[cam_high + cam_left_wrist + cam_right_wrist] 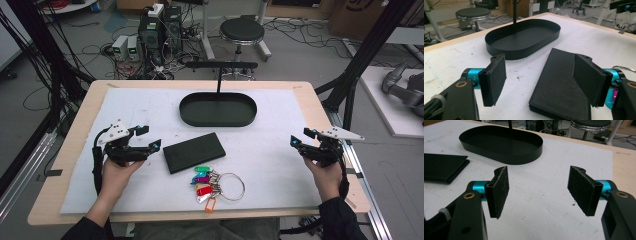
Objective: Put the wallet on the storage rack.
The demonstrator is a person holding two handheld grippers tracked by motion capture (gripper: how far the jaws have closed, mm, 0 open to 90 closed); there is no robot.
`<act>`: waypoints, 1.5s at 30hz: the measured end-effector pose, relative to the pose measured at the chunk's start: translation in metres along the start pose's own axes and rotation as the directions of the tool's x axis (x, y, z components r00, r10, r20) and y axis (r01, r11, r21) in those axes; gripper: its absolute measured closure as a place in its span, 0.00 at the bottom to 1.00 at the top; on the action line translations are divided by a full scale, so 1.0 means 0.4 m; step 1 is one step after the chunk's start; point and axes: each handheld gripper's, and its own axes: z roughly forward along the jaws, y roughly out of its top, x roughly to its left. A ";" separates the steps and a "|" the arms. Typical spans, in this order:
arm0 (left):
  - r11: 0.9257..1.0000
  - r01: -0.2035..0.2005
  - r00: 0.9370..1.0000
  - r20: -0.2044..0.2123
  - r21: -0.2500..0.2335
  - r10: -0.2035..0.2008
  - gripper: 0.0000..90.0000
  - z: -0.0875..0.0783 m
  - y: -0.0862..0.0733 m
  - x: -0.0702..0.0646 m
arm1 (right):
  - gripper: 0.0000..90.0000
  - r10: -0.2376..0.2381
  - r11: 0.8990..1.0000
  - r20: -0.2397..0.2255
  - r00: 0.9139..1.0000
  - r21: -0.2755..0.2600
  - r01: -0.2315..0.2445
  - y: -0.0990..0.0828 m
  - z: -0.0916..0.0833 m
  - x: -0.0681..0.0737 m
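A black leather wallet [194, 152] lies flat in the middle of the white mat, just right of my left gripper [148, 137]. That gripper is open with nothing between its pads; in the left gripper view the wallet [560, 85] lies ahead under the right pad. A black oval tray [218, 109] with an upright post stands at the back centre. A key ring with coloured tags [214, 185] lies near the front edge. My right gripper [300, 137] hovers open over bare mat at the right, well apart from everything; its view shows the tray [501, 143] and the wallet's edge [444, 167].
The white mat [125, 105] covers most of the wooden table [80, 120]. Beyond the far edge stand a round black stool [242, 31], computer boxes and floor cables. Black frame poles rise at both sides of the table.
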 end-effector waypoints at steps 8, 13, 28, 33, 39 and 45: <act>1.000 -0.021 1.000 0.017 0.007 0.021 0.32 0.009 -0.002 -0.018 | 0.37 0.030 1.000 0.007 1.000 -0.007 -0.030 -0.007 0.001 -0.016; 0.999 -0.033 0.999 0.041 0.018 0.032 0.32 0.015 -0.006 -0.037 | 0.37 0.032 0.999 0.015 0.999 -0.004 -0.032 -0.006 0.004 -0.016; 0.993 -0.092 0.990 0.112 0.076 0.083 0.32 0.029 -0.040 -0.085 | 0.37 0.017 1.000 0.012 1.000 -0.001 -0.017 0.001 0.025 -0.009; 0.984 -0.132 0.984 0.134 0.120 0.116 0.32 0.039 -0.050 -0.099 | 0.37 0.014 1.000 0.011 1.000 0.004 -0.014 0.001 0.029 -0.010; 0.972 -0.179 0.975 0.161 0.151 0.155 0.32 0.054 -0.057 -0.118 | 0.37 0.014 1.000 0.010 1.000 0.008 -0.014 0.002 0.032 -0.010; 0.945 -0.263 0.958 0.167 0.196 0.232 0.36 0.063 -0.065 -0.131 | 0.37 0.010 1.000 0.009 1.000 0.012 -0.010 0.002 0.035 -0.008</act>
